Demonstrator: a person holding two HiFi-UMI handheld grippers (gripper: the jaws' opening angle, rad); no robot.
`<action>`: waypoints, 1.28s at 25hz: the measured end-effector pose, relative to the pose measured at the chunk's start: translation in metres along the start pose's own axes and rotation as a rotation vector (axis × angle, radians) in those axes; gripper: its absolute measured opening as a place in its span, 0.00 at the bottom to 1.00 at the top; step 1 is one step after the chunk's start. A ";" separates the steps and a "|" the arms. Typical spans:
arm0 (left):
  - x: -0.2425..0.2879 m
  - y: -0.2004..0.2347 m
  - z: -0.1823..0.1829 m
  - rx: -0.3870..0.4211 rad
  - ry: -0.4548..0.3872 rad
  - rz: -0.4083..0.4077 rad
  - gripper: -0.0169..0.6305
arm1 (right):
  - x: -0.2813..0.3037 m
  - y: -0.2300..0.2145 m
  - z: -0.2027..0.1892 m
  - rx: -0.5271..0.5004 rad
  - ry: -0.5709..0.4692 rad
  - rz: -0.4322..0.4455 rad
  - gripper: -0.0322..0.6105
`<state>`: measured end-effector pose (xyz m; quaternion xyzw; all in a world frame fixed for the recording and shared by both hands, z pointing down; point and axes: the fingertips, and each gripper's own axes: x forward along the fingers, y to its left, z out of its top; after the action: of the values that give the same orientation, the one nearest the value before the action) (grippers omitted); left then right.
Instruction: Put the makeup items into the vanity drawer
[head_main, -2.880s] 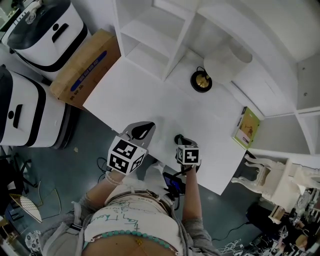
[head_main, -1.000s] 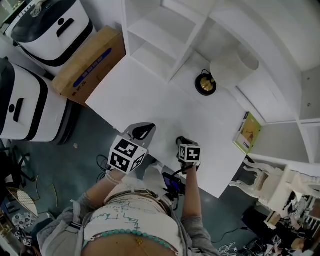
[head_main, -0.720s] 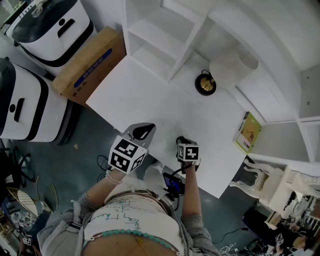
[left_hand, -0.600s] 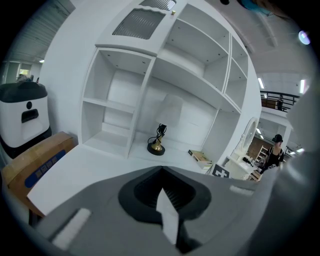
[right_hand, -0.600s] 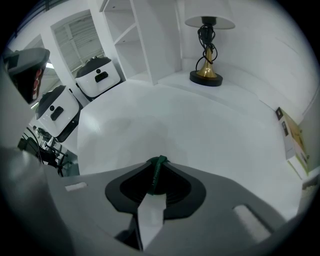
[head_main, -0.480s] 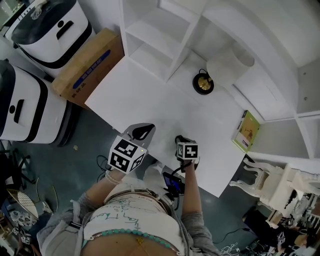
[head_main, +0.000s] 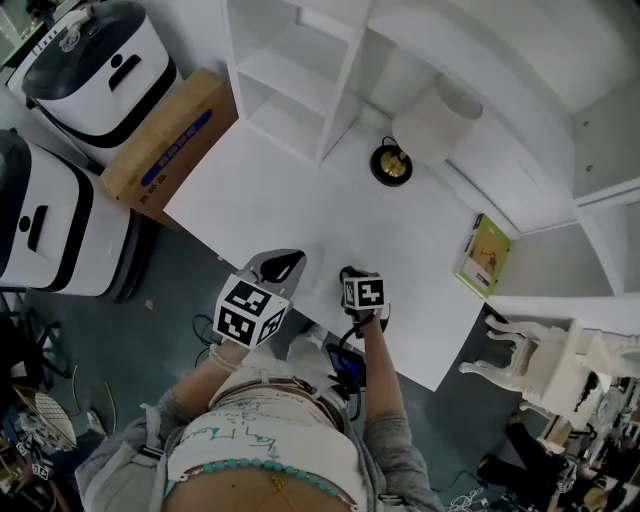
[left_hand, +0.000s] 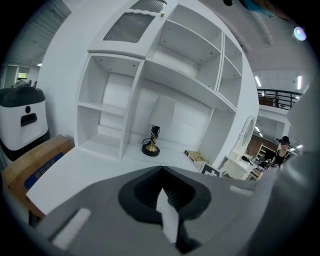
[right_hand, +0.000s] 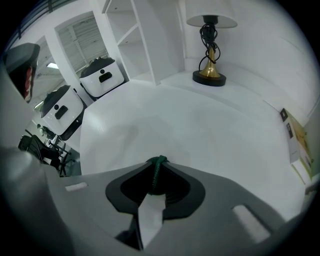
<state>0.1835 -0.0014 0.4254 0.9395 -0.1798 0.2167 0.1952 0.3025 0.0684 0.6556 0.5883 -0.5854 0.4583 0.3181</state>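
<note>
Both grippers sit at the near edge of the white vanity top (head_main: 300, 200), close to the person's body, L beside R w/ a small gap between. Left gripper (left_hand: 161, 170): jaws clenched tip to tip, nothing in them, aimed across the top toward the shelf unit (head_main: 290, 70) at the back. Right gripper (right_hand: 159, 161): jaws also pressed together, but a thin dark-green strip (right_hand: 156, 172) is pinched in the seam and pokes out just past the tips (too slim and dark to tell what it is). It hangs low over the bare top, pointing toward the lamp (head_main: 392, 165), which stands well apart at the back: black-and-gold base, cord wound round the stem, pale shade. A yellow-green booklet (head_main: 483, 255) lies flat near the top's right end, far from both grippers. The drawer front isn't visible from the head view; it's under the top's edge. Off the table's left end a cardboard box (head_main: 160, 150) stands on the floor, next to two white machines (head_main: 90, 70) w/ black lids. A white chair (head_main: 545, 355) stands to the right.
</note>
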 end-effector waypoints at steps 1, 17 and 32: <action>-0.001 -0.002 -0.001 0.001 -0.001 0.003 0.03 | 0.000 0.000 0.001 -0.008 0.001 0.000 0.17; -0.013 -0.019 -0.002 0.019 -0.023 0.034 0.03 | 0.001 -0.001 0.001 0.001 0.015 0.072 0.17; -0.026 0.003 -0.010 0.091 0.022 -0.062 0.03 | -0.001 -0.002 -0.001 0.039 0.005 -0.018 0.17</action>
<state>0.1574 0.0071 0.4219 0.9500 -0.1383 0.2290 0.1611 0.3041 0.0701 0.6551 0.5987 -0.5700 0.4683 0.3121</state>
